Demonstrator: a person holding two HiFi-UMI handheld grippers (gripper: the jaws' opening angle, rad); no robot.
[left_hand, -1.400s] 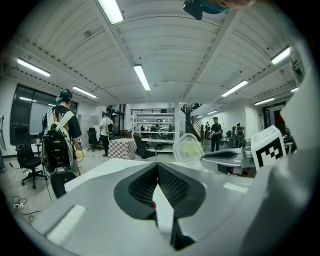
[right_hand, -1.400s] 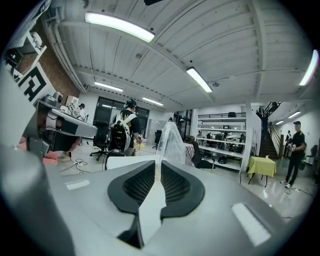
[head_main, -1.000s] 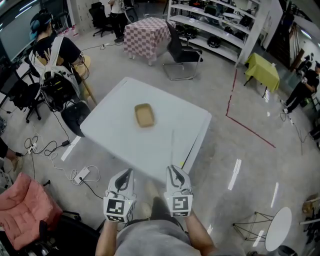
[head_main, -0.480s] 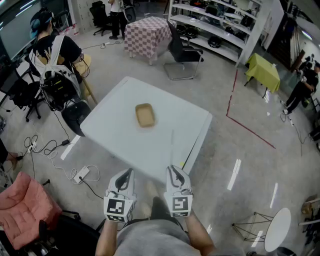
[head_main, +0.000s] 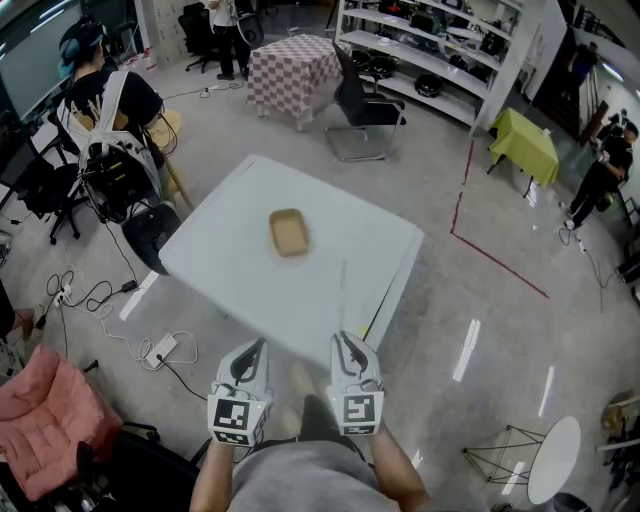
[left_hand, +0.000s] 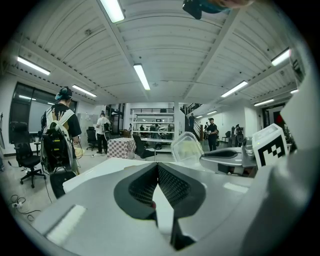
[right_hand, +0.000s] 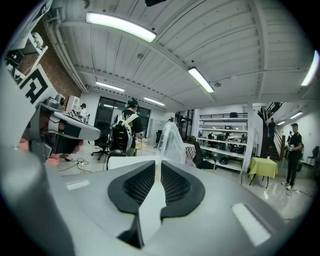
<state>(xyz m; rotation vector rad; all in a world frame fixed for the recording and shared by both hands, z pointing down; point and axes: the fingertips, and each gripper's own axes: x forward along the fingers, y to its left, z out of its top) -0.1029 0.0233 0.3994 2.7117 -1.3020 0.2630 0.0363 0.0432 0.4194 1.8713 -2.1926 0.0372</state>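
Left tongs (left_hand: 158, 167) are pressed fully together, their black cross-hatched pads meeting tip to tip with nothing between them. Right tongs (right_hand: 159, 169) are clamped on the lower edge of a clear plastic lid (right_hand: 170, 142), which stands upright out of the narrow slit between the same black textured pads. The lid is thin, glossy and see-through, with rounded corners and a raised rim. From the head view it is edge-on and shrinks to a faint pale line over the near edge of the tabletop (head_main: 230, 270), so its shape reads only from the gripper views. The smooth grey shell of the tongs hides how deep the lid sits in the pads.

Both tongs are held side by side low in the head view, close to the person's body, over the polished grey floor and short of the white square tabletop. Near its middle lies a tan tray (head_main: 288, 231) — shallow, oblong, round-cornered, matt. It is slightly blurred, so its material is hard to tell. It sits well apart from both tongs and the lid, with bare white surface between.

Beyond the tabletop's far-left side is a person wearing a pack with white straps (head_main: 105, 95). Farther off are a small table under a red-and-white checked cloth (head_main: 290, 68), a black office chair (head_main: 365, 100), metal shelving (head_main: 440, 45) and a table draped in yellow-green cloth (head_main: 525, 145). A red line (head_main: 495, 255) runs across the floor at right. At lower left, cables and a white power strip (head_main: 160, 350) lie by a pink cushion (head_main: 45, 420) — partly cut off by the picture's edge
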